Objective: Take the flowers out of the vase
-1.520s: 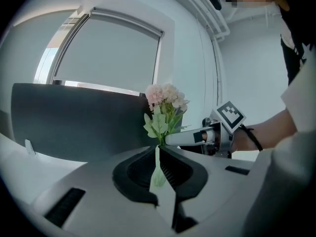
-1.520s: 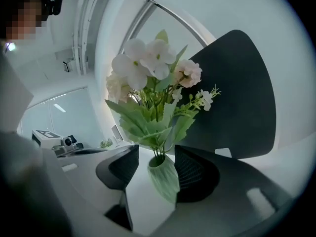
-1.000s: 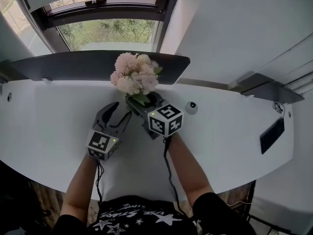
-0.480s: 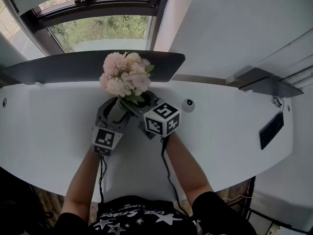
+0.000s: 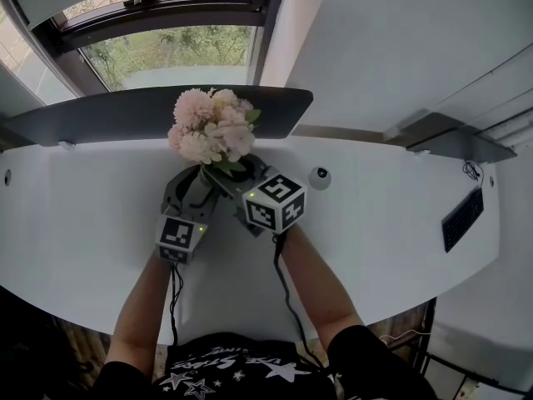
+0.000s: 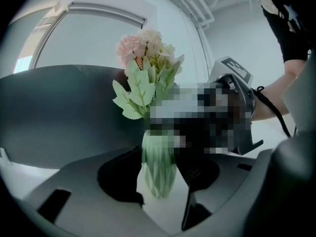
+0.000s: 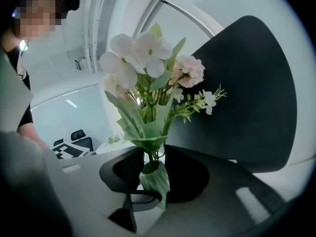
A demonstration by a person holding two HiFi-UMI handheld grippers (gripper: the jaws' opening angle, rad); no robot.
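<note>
Pink and white flowers stand in a pale green faceted vase on the white table. My left gripper reaches in low. Its jaws are closing, and both sides touch the vase's widest part. My right gripper comes in higher from the right. Its jaws are closing too, and they flank the green stems just above the vase's rim with a small gap on each side. The blooms and leaves rise above both grippers.
A dark grey curved panel runs along the table's far edge under a window. A small round object lies to the right of the vase. A black device sits at the far right edge.
My left gripper has moved forward from the vase's near left, and its jaws now sit around the vase. My right gripper has stayed at the stems with its jaws narrowing.
</note>
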